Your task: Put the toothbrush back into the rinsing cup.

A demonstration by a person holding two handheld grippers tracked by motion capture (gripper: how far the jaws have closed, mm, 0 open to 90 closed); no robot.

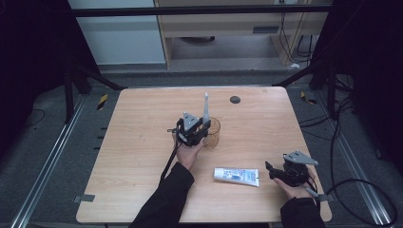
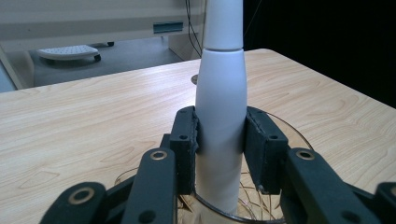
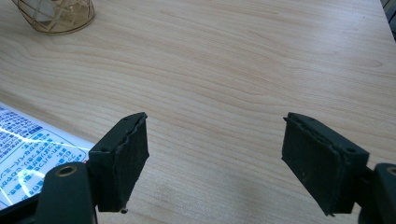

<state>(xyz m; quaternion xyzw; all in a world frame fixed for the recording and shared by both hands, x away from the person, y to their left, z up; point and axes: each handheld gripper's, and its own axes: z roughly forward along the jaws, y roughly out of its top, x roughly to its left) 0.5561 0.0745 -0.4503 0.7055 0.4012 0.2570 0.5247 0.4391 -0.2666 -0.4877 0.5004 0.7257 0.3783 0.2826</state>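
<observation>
- Two grippers in play: left gripper (image 2: 219, 140) clamped on a white electric toothbrush (image 2: 220, 116), pads pressing both sides of its body.
- Toothbrush stands upright, lower end inside a gold wire cup (image 1: 212, 132) (rim visible just below the pads in the left gripper view).
- Right gripper (image 3: 215, 158) has jaws wide apart, nothing btwn them, low over the wooden table (image 1: 142, 156) near its right front corner.
- Toothpaste tube (image 1: 236, 175) lies flat just beside right gripper, toward table centre.
- Small dark disc (image 1: 235, 99) farther back, well apart from the cup.
</observation>
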